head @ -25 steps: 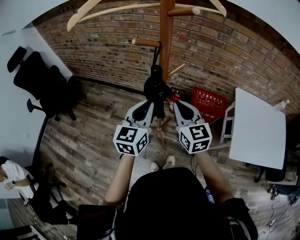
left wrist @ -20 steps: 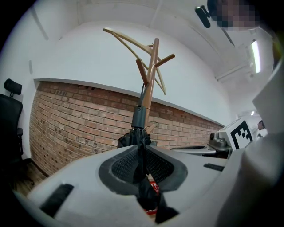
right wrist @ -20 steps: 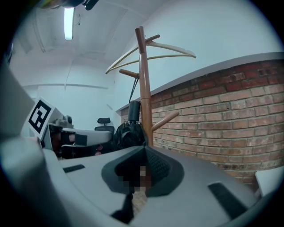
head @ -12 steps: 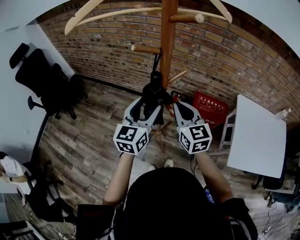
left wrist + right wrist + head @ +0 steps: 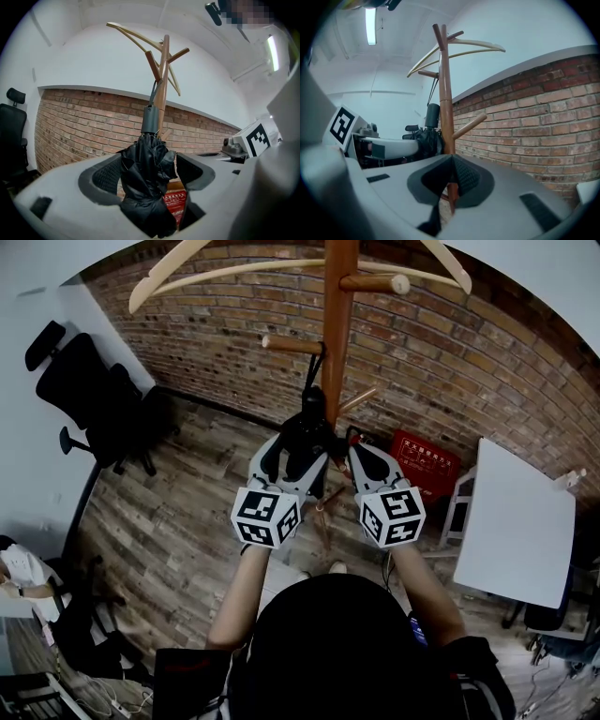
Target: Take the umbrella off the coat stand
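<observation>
A folded black umbrella [image 5: 306, 427] hangs by its strap from a peg [image 5: 291, 341] of the wooden coat stand [image 5: 337, 324]. My left gripper [image 5: 298, 448] is level with the umbrella's bundle and its jaws are opening. In the left gripper view the umbrella [image 5: 145, 187] hangs between the spread pads [image 5: 105, 176], with brick wall showing in the gap on the right side. My right gripper [image 5: 359, 448] is just right of the stand's post, shut with nothing in it. In the right gripper view its pads [image 5: 461, 176] meet in front of the post [image 5: 445, 93].
A brick wall [image 5: 450, 362] stands behind the stand. A red crate [image 5: 427, 457] sits on the wood floor at its foot. A white table [image 5: 516, 512] is at the right, and black office chairs [image 5: 89, 395] at the left.
The left gripper's jaws, closed against the umbrella a second ago, have spread apart around it. The umbrella still hangs from its peg. The right gripper stays shut.
</observation>
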Action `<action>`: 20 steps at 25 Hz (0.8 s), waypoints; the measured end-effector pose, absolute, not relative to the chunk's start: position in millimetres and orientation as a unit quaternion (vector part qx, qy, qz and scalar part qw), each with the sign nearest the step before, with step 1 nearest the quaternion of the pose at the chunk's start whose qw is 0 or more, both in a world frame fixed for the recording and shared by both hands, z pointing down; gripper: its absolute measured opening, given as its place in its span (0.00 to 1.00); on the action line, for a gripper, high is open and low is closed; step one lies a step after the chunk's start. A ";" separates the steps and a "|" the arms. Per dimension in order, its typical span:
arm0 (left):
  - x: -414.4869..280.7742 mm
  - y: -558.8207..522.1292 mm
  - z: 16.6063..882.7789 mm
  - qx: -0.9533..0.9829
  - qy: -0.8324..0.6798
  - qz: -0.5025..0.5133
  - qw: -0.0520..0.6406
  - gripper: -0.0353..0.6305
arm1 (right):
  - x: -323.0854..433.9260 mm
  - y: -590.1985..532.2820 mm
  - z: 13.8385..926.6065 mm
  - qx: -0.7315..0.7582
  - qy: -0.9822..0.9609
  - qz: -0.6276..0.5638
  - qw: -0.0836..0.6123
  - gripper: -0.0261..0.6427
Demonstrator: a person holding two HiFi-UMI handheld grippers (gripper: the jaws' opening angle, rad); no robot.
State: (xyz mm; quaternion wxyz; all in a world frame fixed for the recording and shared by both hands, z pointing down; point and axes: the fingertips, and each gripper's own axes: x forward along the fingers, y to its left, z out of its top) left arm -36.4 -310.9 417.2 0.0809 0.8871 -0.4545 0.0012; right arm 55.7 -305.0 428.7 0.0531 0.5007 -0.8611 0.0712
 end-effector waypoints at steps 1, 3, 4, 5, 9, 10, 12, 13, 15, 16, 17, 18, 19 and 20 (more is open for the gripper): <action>-37.8 -311.4 417.0 0.886 -0.457 0.001 0.079 0.59 | 55.4 -305.9 428.9 0.500 -0.861 0.072 0.053 0.08; -42.1 -312.3 415.8 0.882 -0.465 -0.002 0.076 0.59 | 53.8 -307.4 429.1 0.498 -0.863 0.072 0.052 0.08; -44.5 -313.1 414.8 0.880 -0.468 -0.004 0.075 0.59 | 52.8 -308.1 429.1 0.496 -0.864 0.072 0.052 0.08; -46.7 -313.9 413.8 0.879 -0.471 -0.005 0.073 0.60 | 51.5 -308.8 429.1 0.495 -0.864 0.072 0.052 0.08; -47.2 -315.0 412.1 0.882 -0.466 -0.008 0.071 0.63 | 47.9 -309.9 429.1 0.493 -0.866 0.073 0.052 0.08; -45.3 -315.1 412.5 0.884 -0.463 -0.008 0.071 0.64 | 47.7 -310.4 429.3 0.492 -0.866 0.073 0.053 0.08; -40.7 -315.8 413.9 0.887 -0.455 -0.010 0.073 0.66 | 47.8 -311.7 429.9 0.492 -0.866 0.073 0.053 0.08; -38.1 -316.2 414.6 0.889 -0.451 -0.010 0.075 0.67 | 48.1 -312.3 430.1 0.493 -0.866 0.073 0.053 0.08; -32.8 -317.0 415.8 0.893 -0.442 -0.007 0.079 0.67 | 48.9 -313.5 430.2 0.493 -0.865 0.073 0.055 0.08; -30.2 -317.5 416.3 0.895 -0.439 -0.005 0.080 0.67 | 49.3 -314.1 430.2 0.494 -0.865 0.073 0.056 0.08; -28.1 -318.0 416.6 0.896 -0.436 -0.003 0.082 0.68 | 49.9 -314.7 430.2 0.494 -0.864 0.072 0.057 0.08; -26.2 -318.6 416.5 0.897 -0.433 -0.002 0.084 0.68 | 50.6 -315.2 430.1 0.495 -0.864 0.072 0.057 0.08; -24.7 -319.1 416.0 0.898 -0.432 -0.002 0.084 0.68 | 51.2 -315.5 429.9 0.496 -0.864 0.071 0.057 0.08; -23.3 -319.7 415.4 0.899 -0.430 -0.001 0.083 0.68 | 51.6 -316.0 429.8 0.496 -0.864 0.071 0.056 0.08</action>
